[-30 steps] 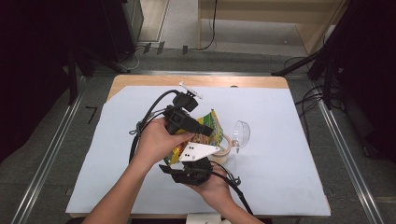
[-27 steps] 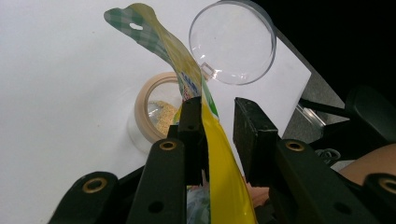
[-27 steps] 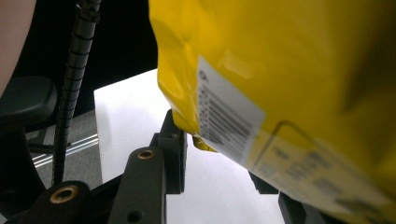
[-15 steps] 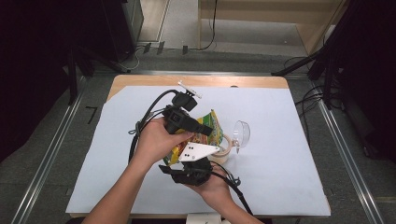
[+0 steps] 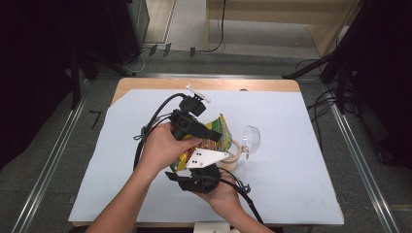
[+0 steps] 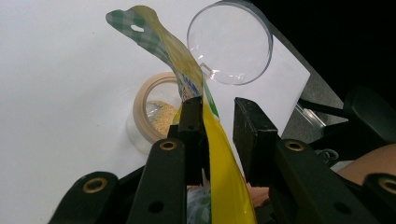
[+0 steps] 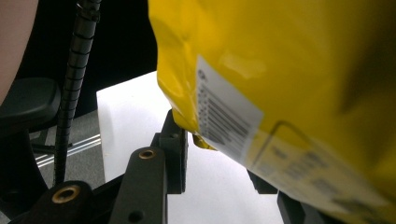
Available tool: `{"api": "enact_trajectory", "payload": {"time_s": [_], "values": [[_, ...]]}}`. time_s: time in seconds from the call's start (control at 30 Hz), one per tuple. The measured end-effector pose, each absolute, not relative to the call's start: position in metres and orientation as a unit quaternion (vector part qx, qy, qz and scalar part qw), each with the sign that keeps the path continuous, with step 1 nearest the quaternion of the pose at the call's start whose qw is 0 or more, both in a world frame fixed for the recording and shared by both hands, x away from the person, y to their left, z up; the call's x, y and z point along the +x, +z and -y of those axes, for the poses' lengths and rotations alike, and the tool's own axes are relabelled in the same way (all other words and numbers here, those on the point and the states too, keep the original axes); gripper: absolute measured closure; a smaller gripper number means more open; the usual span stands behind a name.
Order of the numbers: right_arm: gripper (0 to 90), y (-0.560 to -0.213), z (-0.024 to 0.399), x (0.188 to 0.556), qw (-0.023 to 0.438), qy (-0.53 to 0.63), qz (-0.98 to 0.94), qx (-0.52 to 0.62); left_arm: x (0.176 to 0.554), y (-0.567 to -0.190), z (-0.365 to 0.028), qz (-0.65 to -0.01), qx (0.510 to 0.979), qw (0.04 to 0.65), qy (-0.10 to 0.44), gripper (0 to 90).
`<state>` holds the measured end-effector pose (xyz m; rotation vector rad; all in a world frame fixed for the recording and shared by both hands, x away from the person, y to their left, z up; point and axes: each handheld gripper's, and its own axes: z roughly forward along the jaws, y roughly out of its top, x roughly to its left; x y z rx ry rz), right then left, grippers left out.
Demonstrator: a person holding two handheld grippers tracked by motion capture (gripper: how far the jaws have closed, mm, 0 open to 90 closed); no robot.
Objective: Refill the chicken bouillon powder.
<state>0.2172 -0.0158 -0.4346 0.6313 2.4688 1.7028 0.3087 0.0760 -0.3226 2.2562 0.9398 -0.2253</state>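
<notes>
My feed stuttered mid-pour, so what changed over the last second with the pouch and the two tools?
Nothing visibly changed. The left tool and right tool are where they were, the yellow pouch between their jaws, tilted over the open jar. The clear lid lies beside the jar as before.

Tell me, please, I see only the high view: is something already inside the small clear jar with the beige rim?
Observer: Yes. The small clear jar with the beige rim holds a thin layer of yellowish granules.
Operator: Is the left grip firm?
Observer: Doubtful. The yellow-green plastic pouch lies against one jaw of the left gripper; a gap shows before the other.
Operator: What is underneath?
Observer: A white barcode label on the pouch's plain yellow back.
</notes>
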Motion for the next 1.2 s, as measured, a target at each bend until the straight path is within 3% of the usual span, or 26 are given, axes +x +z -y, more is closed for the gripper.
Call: {"api": "enact_trajectory", "payload": {"time_s": [1.2], "values": [[65.6, -0.4306, 0.0163, 0.2175, 0.04, 0.547, -0.812, 0.202, 0.3136, -0.3243, -0.0806, -0.364, 0.859, 0.346, -0.096, 74.0]]}}
